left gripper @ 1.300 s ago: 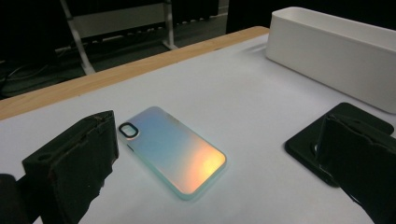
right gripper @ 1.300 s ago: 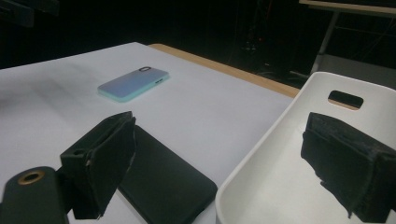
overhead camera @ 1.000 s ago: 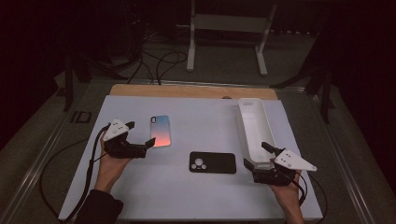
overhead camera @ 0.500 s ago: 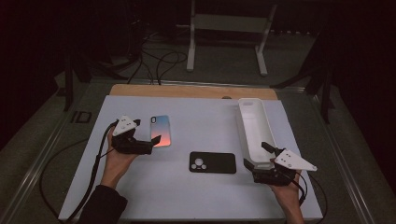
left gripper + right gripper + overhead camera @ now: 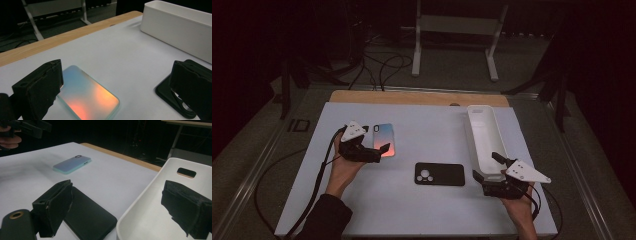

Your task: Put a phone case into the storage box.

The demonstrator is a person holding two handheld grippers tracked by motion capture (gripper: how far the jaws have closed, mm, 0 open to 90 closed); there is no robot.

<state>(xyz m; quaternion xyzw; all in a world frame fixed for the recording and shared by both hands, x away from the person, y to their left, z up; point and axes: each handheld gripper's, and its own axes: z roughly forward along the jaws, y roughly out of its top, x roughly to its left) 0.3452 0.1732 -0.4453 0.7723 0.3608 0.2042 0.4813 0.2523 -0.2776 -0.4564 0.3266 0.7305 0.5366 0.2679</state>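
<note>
- On the white surface [image 5: 412, 210], near its left side in the high view, the left hand-held gripper [image 5: 379, 150] hovers at the near end of a gradient phone case [image 5: 384, 139], its jaws spread wide.
- In the left gripper view, that phone case [image 5: 86, 96], pale blue fading to orange, lies flat between the two black jaws and nearer the left one; whether either jaw touches it I cannot tell.
- The phone case lies well to the left of the white tray [image 5: 484, 140], with its camera cut-out at the far end.
- A black phone case [image 5: 439, 174] lies flat near the middle of the surface, between the two grippers, with its camera cut-outs toward the left end.
- At the near end of the tray, the right hand-held gripper [image 5: 488, 168] is held low, its jaws spread apart and pinching nothing.
- In the right gripper view, one jaw sits over the black phone case [image 5: 87, 217] and the other over the inside of the tray [image 5: 150, 220], so the tray's long wall runs between them.
- The tray has a handle slot in its far end wall and stands lengthwise along the right side of the surface.
- A wooden edge [image 5: 412, 97] runs along the far side of the surface.
</note>
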